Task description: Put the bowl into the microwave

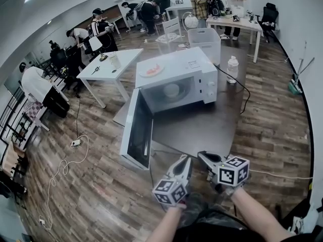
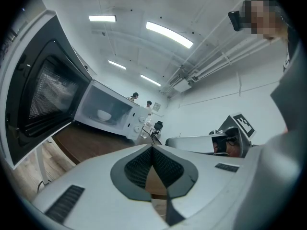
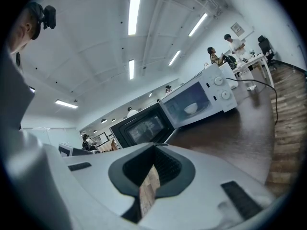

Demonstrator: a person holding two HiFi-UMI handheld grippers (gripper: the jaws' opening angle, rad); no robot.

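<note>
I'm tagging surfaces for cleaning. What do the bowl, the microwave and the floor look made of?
Bowl: white and smooth, probably glazed ceramic, though plastic is possible. Microwave: white painted casing, likely sheet metal. Its open door has a dark, glass-like window. Floor: brown planks with visible grain, either wood or laminate.

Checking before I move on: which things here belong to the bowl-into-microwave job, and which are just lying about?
Job:
- bowl, already inside
- microwave
- open microwave door

Lying about:
- plate on the microwave
- bottle
- white bin
- power strip on the floor
</note>
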